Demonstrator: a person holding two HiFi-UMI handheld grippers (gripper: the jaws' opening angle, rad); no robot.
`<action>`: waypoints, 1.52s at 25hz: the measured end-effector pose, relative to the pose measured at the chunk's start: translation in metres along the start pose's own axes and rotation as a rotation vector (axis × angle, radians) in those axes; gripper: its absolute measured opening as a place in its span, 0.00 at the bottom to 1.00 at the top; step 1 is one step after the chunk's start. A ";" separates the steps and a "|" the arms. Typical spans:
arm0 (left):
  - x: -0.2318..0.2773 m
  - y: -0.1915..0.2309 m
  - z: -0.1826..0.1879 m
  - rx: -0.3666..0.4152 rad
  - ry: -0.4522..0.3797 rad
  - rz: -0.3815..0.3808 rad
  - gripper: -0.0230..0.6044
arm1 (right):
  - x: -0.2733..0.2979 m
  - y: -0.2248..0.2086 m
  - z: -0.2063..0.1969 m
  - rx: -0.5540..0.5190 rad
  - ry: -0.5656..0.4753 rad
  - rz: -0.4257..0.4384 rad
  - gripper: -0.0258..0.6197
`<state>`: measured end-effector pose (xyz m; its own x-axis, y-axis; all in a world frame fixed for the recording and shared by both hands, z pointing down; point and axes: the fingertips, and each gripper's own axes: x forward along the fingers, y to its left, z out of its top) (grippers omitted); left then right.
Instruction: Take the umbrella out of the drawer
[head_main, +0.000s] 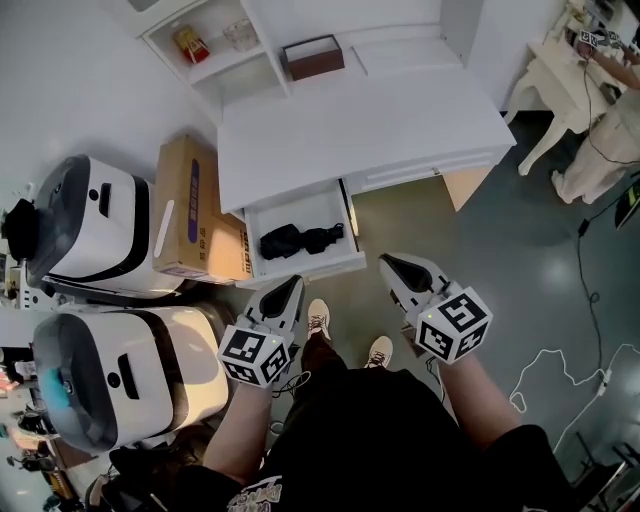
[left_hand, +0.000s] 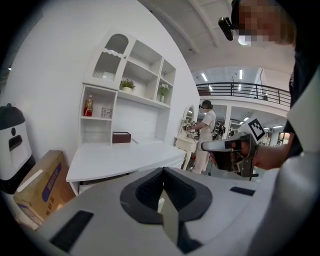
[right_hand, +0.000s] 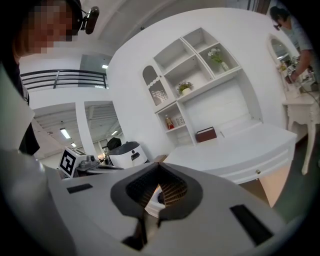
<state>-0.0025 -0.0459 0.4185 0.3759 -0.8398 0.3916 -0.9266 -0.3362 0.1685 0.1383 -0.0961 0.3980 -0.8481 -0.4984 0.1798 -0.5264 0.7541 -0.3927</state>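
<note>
Head view: drawer (head_main: 305, 268) open at centre, umbrella (head_main: 295, 240) lying inside, untouched. Below it left tool (head_main: 288, 290) and right tool (head_main: 393, 263), both closed, empty. Grasp and lift-out remain.

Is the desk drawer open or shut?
Open. The drawer sticks out from under the desk, and the folded black umbrella lies in plain sight inside.
</note>
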 end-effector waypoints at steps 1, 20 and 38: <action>0.004 0.004 0.000 0.001 0.005 -0.007 0.04 | 0.003 -0.002 0.000 0.003 0.001 -0.007 0.04; 0.082 0.123 -0.035 0.111 0.201 -0.151 0.04 | 0.107 -0.027 0.000 0.063 0.029 -0.150 0.04; 0.166 0.188 -0.138 0.408 0.507 -0.392 0.21 | 0.157 -0.055 -0.034 0.165 0.071 -0.315 0.04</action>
<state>-0.1133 -0.1900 0.6404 0.5456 -0.3606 0.7565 -0.6171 -0.7836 0.0715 0.0321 -0.2015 0.4784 -0.6509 -0.6602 0.3748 -0.7507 0.4864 -0.4470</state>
